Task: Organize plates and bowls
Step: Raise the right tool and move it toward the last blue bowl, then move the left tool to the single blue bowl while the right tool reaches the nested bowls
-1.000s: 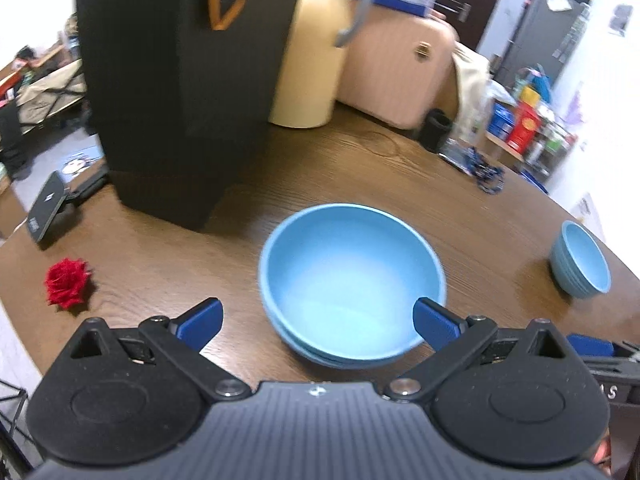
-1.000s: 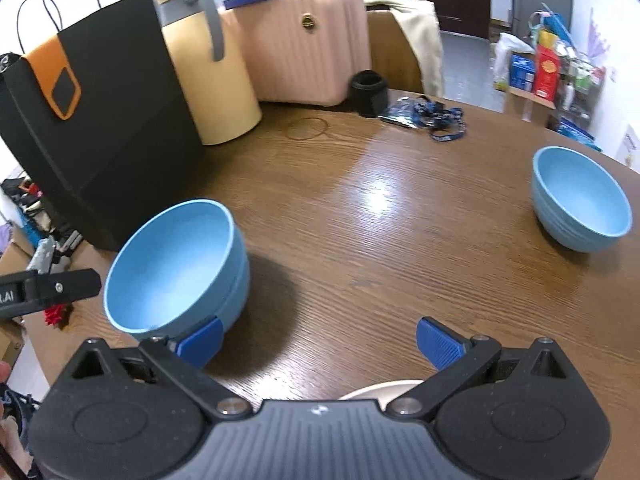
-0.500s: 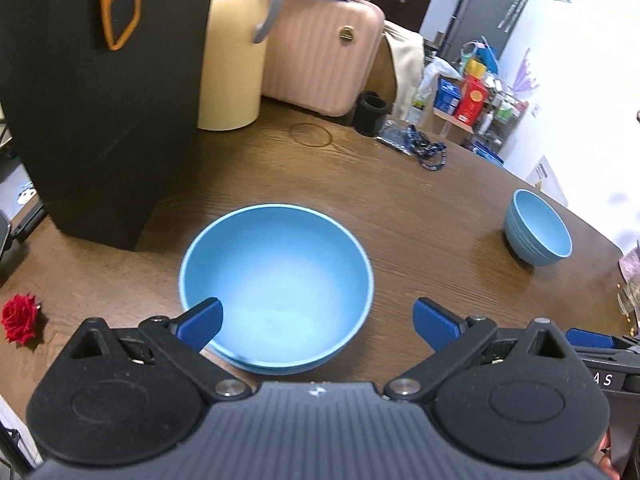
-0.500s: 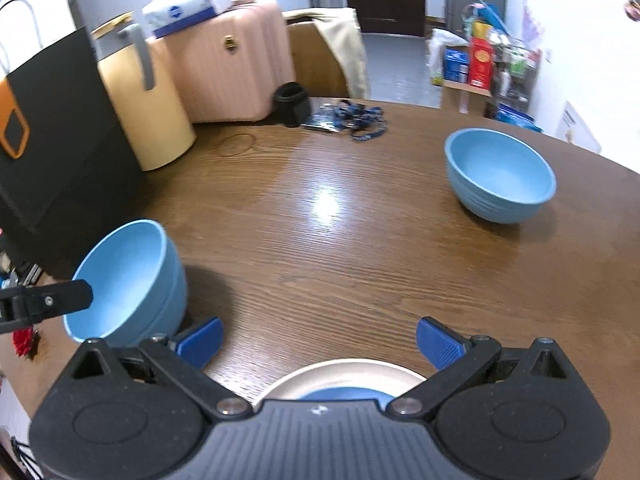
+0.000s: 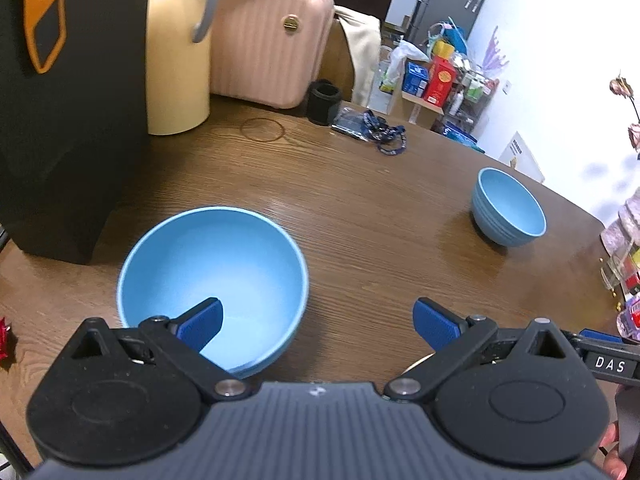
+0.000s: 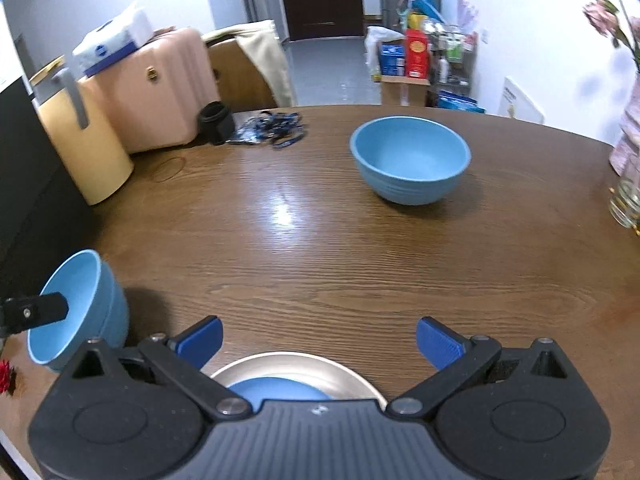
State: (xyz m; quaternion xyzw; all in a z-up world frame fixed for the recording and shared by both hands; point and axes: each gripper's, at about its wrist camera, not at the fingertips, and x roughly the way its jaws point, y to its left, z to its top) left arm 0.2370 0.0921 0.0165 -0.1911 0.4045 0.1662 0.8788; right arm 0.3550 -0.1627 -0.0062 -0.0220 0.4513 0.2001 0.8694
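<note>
While both grippers hang with jaws spread and nothing between them, blue bowls sit apart on a round wooden table (image 6: 320, 248).

The left gripper (image 5: 318, 320) hovers beside a large blue bowl (image 5: 212, 276), which appears to be two bowls nested, its left finger over the bowl's hollow and its right finger over bare wood. The right gripper (image 6: 318, 338) hangs above a pale plate (image 6: 304, 364) with a blue piece lying on it. A second blue bowl (image 6: 410, 160) stands well apart across the table, near a tangled lanyard (image 6: 276, 128) and a black cup (image 6: 216, 122).
</note>
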